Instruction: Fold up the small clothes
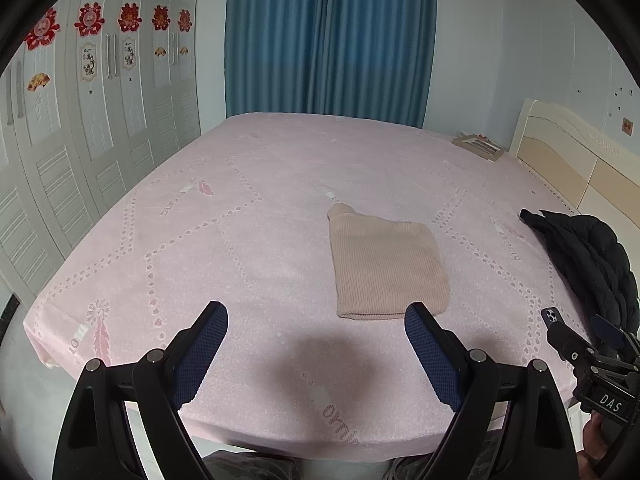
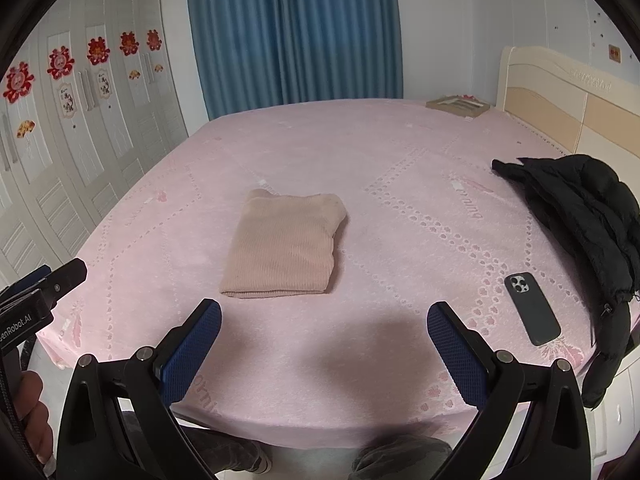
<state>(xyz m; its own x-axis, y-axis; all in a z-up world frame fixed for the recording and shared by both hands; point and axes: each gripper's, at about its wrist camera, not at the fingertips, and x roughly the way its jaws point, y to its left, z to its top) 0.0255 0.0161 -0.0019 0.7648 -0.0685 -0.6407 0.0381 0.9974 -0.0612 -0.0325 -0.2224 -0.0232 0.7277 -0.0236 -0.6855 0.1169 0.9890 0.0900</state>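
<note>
A beige ribbed knit garment (image 1: 384,264) lies folded into a flat rectangle on the pink bed (image 1: 240,220). It also shows in the right wrist view (image 2: 284,246). My left gripper (image 1: 316,312) is open and empty, hovering above the bed's near edge, just short of the garment's near hem. My right gripper (image 2: 324,308) is open and empty, held above the near edge, to the right of the garment's near hem. The right gripper shows at the right edge of the left wrist view (image 1: 580,344), and the left one at the left edge of the right wrist view (image 2: 48,280).
A black padded jacket (image 2: 592,220) lies on the bed's right side by the headboard (image 2: 568,96). A dark phone (image 2: 531,308) lies face down near it. A flat box (image 2: 458,105) sits at the far right corner. White wardrobes (image 1: 80,140) stand left, blue curtains (image 1: 328,40) behind.
</note>
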